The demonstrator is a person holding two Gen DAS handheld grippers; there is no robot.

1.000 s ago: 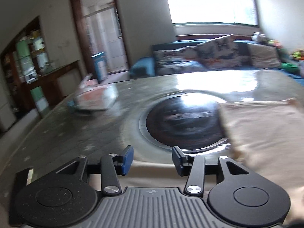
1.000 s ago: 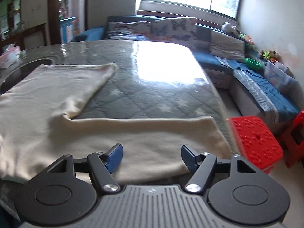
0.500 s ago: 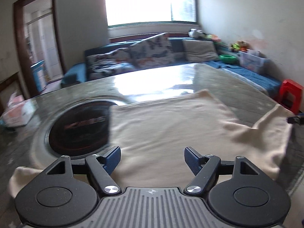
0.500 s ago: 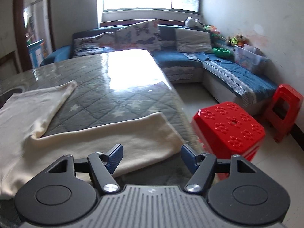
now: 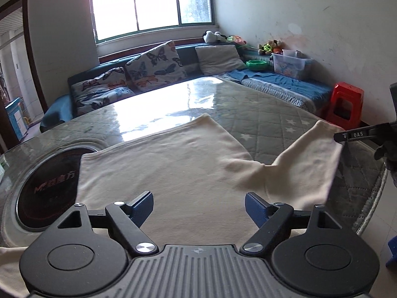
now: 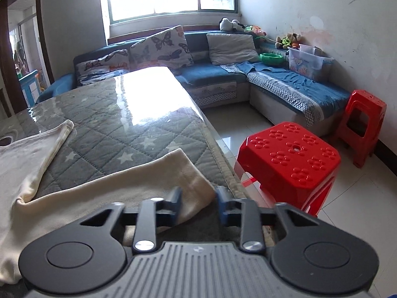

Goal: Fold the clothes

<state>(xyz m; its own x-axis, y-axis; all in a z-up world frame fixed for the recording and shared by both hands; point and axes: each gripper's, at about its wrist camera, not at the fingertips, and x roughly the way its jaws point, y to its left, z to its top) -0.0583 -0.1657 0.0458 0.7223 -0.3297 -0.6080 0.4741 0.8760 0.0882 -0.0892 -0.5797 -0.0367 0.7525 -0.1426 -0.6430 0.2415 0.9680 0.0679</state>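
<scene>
A cream long-sleeved garment [image 5: 173, 168] lies spread on the table's grey quilted cover [image 5: 260, 114]. My left gripper [image 5: 199, 206] hovers over its near middle. Its jaws are opening wide and nothing is pinched between them. One sleeve [image 6: 139, 186] runs to the table's right edge. My right gripper [image 6: 199, 204] is at that sleeve's end, jaws closing, with the cuff corner between the pads; a gap still shows beside the right pad. In the left wrist view one of the right gripper's fingers [image 5: 357, 134] touches the slightly raised cuff [image 5: 322, 144].
A round dark hob [image 5: 47, 183] is set into the table left of the garment. The table edge [image 6: 223, 154] drops off right beside the cuff. Two red stools [image 6: 290, 159] [image 6: 362, 121] stand on the floor there. A blue sofa [image 6: 223, 82] lines the far walls.
The left gripper swung right, from over the hob to over the garment's body, and its jaws widened. The right gripper shifted right to the sleeve's end and its jaws narrowed around the cuff.
</scene>
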